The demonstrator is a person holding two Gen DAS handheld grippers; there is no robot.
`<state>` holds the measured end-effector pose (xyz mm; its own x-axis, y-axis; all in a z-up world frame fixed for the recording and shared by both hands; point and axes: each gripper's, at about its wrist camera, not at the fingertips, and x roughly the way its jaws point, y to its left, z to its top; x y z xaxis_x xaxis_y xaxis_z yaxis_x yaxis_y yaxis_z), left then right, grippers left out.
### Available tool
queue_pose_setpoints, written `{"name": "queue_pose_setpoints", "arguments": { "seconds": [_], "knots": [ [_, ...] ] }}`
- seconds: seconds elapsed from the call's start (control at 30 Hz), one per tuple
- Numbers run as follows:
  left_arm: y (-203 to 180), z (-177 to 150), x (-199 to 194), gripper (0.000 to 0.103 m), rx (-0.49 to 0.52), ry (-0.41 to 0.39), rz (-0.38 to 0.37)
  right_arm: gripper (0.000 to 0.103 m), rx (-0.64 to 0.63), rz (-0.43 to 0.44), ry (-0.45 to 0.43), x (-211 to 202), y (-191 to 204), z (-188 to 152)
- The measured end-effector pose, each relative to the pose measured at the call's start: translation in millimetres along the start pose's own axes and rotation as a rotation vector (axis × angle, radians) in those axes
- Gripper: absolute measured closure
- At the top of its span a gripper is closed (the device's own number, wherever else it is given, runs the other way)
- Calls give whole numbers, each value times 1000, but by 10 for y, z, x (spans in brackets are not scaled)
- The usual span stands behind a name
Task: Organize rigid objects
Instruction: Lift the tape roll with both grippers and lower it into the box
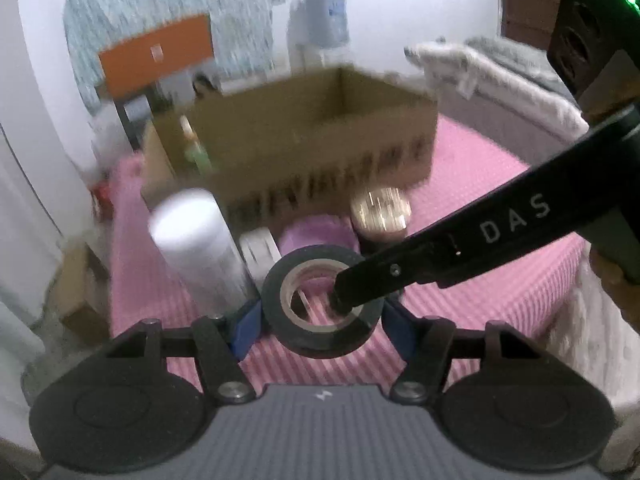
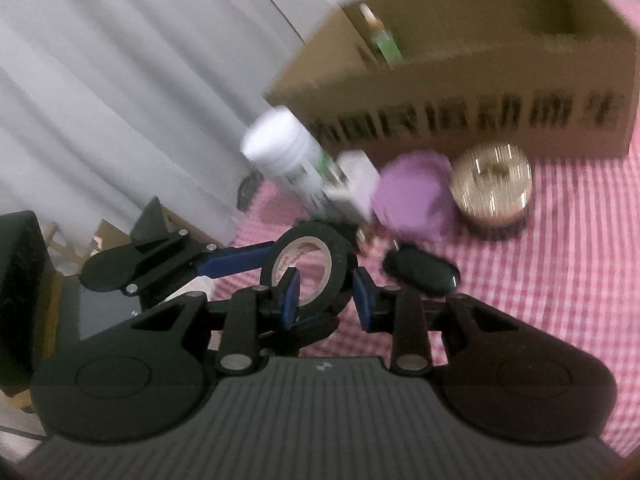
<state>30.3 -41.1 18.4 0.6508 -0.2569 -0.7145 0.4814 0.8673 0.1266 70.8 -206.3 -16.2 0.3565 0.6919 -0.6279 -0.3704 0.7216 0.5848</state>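
Both views were motion-blurred: the printing on the cardboard box (image 1: 320,136) could not be read, and the contents at its left end showed only as a smeared green-and-white bottle (image 2: 384,40). In the right wrist view the gripper body cut off the lower rim of the roll of black tape (image 1: 322,304).

The roll sat tilted, its open core facing up toward both cameras, above the pink checked cloth (image 1: 500,292).

The left gripper (image 1: 320,320) clasped the roll's outer sides between its blue pads (image 1: 246,330), at a medium spread. The right gripper (image 2: 326,292) stood narrow, one finger inside the core and one outside, pinching the wall. A white canister (image 1: 200,248), a purple item (image 2: 416,196) and a gold-topped jar (image 2: 494,188) stood near the box.
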Motion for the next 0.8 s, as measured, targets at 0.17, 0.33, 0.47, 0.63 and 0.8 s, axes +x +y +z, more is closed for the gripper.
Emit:
{"name": "queue_pose_setpoints", "arguments": {
  "seconds": [0.17, 0.33, 0.47, 0.63, 0.8],
  "knots": [
    [117, 422, -220, 37, 43, -116, 60, 75, -112, 9, -114, -300, 247, 358],
    [278, 882, -165, 37, 64, -148, 88, 75, -174, 19, -176, -430, 314, 860],
    [470, 1221, 130, 37, 58, -81, 66, 75, -150, 36, -151, -356, 171, 1302],
    [744, 1485, 648, 37, 26, 70, 6, 75, -65, 53, -48, -75, -147, 1770],
    [951, 1532, 1199, 37, -28, 264, -67, 73, 35, 61, 101, 364, -541, 2059]
  ]
}}
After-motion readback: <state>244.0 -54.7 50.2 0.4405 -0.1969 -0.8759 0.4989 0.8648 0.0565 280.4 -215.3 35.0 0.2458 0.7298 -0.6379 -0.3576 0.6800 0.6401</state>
